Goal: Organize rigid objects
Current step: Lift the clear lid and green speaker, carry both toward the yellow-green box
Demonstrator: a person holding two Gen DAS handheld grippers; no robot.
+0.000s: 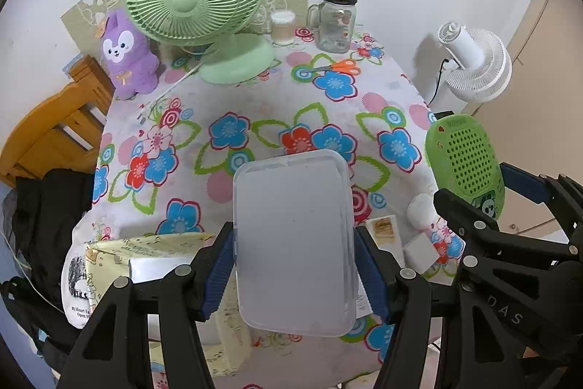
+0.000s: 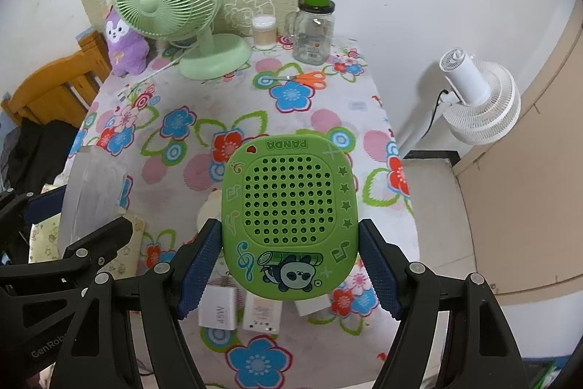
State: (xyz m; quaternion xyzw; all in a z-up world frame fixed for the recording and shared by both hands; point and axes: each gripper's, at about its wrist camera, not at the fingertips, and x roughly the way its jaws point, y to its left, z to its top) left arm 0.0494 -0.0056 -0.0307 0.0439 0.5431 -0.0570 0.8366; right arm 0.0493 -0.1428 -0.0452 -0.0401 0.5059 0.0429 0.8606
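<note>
The translucent plastic box, clamped between the left gripper's jaws, and the green panda speaker, clamped in the right gripper's jaws, could collide side by side and slip.

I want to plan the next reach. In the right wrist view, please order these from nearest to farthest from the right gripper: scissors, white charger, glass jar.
From the right gripper:
1. White charger, low on the table, just left under the fingers.
2. Scissors, far across the table, slightly right.
3. Glass jar, at the back edge by the wall.
</note>
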